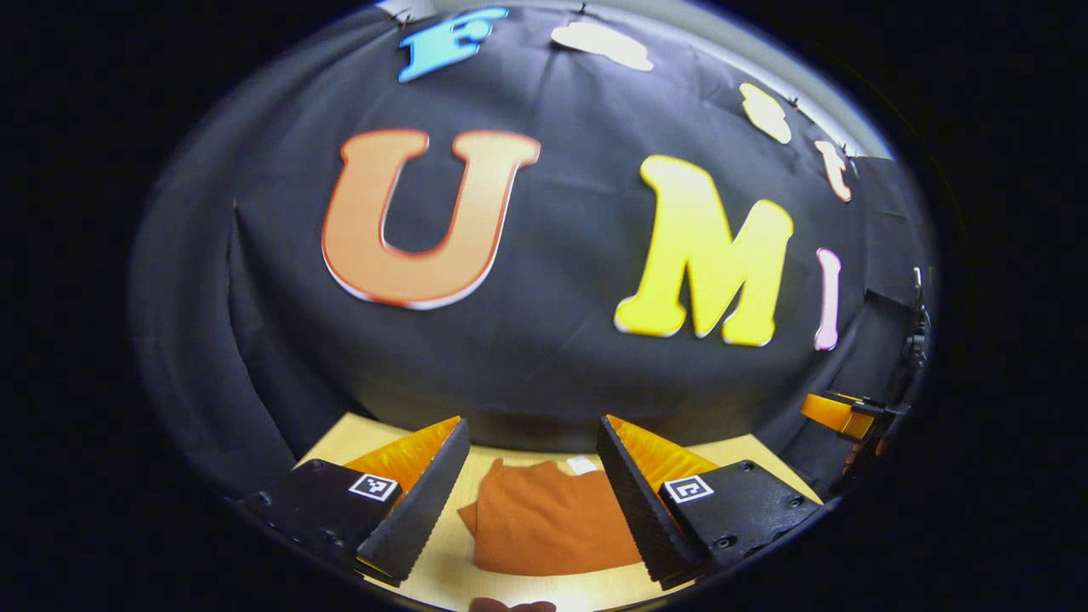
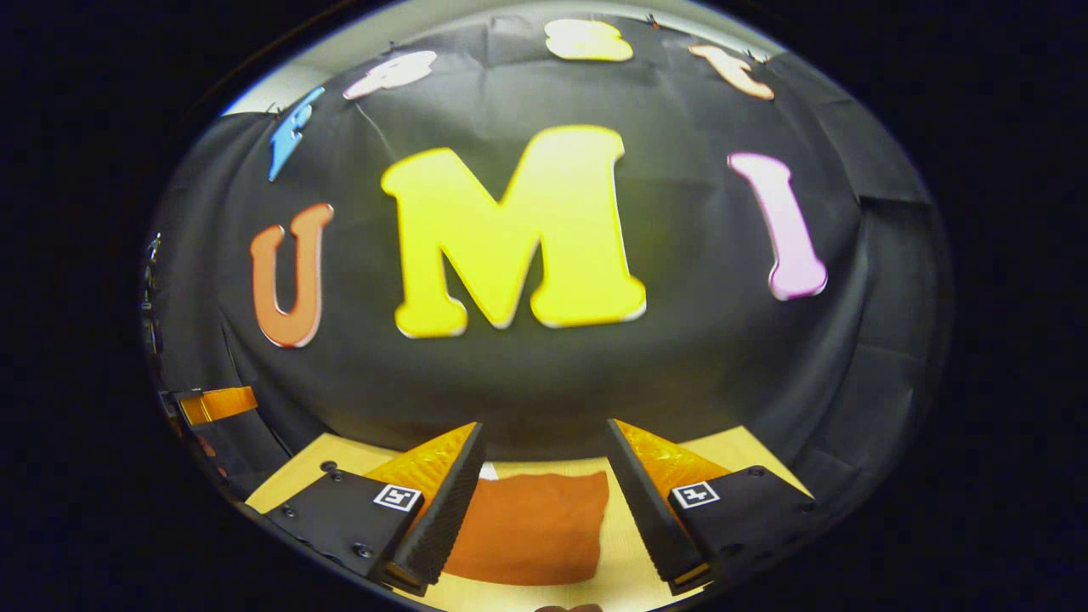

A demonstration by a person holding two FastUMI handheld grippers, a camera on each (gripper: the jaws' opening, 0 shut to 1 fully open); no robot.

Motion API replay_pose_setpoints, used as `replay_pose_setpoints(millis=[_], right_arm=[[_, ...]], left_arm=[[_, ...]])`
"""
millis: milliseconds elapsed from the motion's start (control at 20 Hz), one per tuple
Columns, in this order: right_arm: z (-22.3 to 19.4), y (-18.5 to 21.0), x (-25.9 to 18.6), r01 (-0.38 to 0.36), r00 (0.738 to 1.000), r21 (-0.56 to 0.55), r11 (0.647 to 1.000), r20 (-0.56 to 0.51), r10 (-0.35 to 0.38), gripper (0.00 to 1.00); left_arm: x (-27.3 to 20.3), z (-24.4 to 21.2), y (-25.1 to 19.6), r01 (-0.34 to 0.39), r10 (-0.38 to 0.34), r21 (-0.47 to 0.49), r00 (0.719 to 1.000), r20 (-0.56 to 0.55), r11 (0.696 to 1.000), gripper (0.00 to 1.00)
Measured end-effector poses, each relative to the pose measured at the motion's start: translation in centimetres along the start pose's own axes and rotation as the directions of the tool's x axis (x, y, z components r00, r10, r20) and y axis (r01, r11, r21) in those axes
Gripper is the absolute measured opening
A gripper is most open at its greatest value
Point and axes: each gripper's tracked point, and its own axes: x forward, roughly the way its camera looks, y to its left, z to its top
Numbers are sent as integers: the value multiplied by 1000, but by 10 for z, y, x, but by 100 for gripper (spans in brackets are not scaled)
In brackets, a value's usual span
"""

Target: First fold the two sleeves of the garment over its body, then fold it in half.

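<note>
In the left gripper view, the left gripper (image 1: 531, 484) sits nearest, its two black ridged fingers (image 1: 421, 510) spread wide apart with nothing between them but open air; each finger carries a small square marker on its black base and an orange outer face. Just beyond and below the gap lies the rust-orange garment (image 1: 548, 527), folded into a compact, roughly rectangular bundle on the pale wooden table (image 1: 442, 569). A small white tag (image 1: 582, 464) shows at the garment's far edge, and a loose corner of cloth sticks out on its left side. No finger touches the fabric. Far off to the right, at the table's end, an orange and black part of the other gripper (image 1: 850, 416) is seen against the black cloth wall (image 1: 552, 374).

In the right gripper view, the right gripper (image 2: 544, 489) is likewise wide open and holds nothing. Past its fingers (image 2: 442, 518) the same garment (image 2: 531, 527) lies flat on the table (image 2: 625, 561), its left part hidden behind the left finger, its right edge straight and well short of the right finger. At far left, the left gripper's orange finger (image 2: 217, 405) shows beside the cloth wall (image 2: 544, 382).
</note>
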Motion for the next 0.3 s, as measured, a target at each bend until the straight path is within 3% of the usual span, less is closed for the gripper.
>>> replay_pose_setpoints(millis=[150,300], right_arm=[[37,28,-59,-1,995,-47,999,100,6,93],[42,54,-98,-21,989,-105,994,143,36,93]], left_arm=[[-52,39,-21,-8,3,46,994,106,999,97],[-96,49,-32,-25,18,47,989,148,999,97]])
